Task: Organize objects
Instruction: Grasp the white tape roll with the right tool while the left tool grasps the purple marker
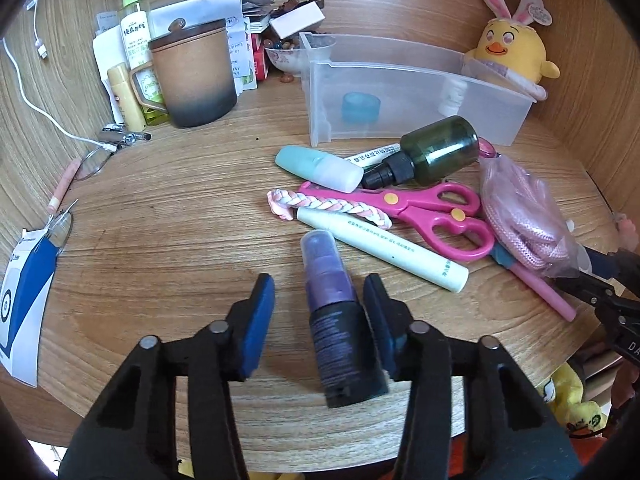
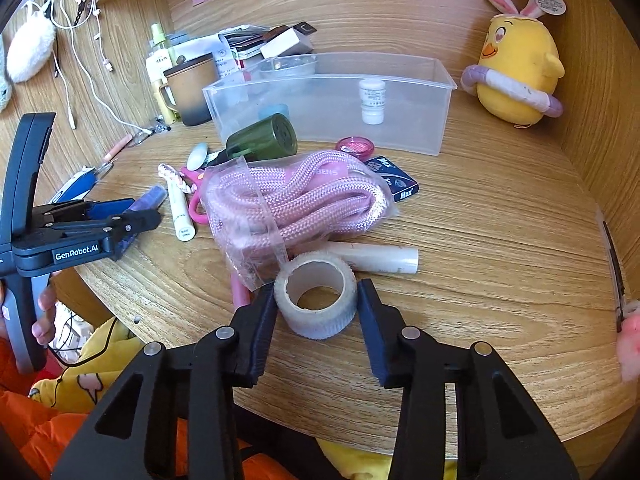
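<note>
Left gripper: low centre of the left wrist view, pointing down at the wooden desk. Its jaws stand apart around a bottle. The right blue pad sits against the bottle's side, while the left pad has bare desk between it and the bottle, so nothing is clamped yet.
Small spray bottle with a dark body and a translucent purple cap: lies on its side between those jaws, cap pointing up the frame toward the clutter. It is probably light, hard plastic, smooth and round, so it may roll or squirt out of a grip. The dark body is the better hold, as the cap may pull off.
Clear plastic bin: upper right of centre and well apart from the bottle, it is the likely destination. A blue lid and a small white jar are already in it.
Right gripper: low centre of the right wrist view. Both pads appear to meet a roll's outer wall, so it looks clamped on the roll.
Roll of translucent whitish tape: lies flat on the desk with its hole facing up, held across its width. It is light and fairly stiff, though a hard squeeze could press the ring oval. The ridged wall should resist slipping.
Clear bag of pink braided rope: just above the roll with its corner touching it. It is soft and crinkly and may drag along when the roll is lifted.
</note>
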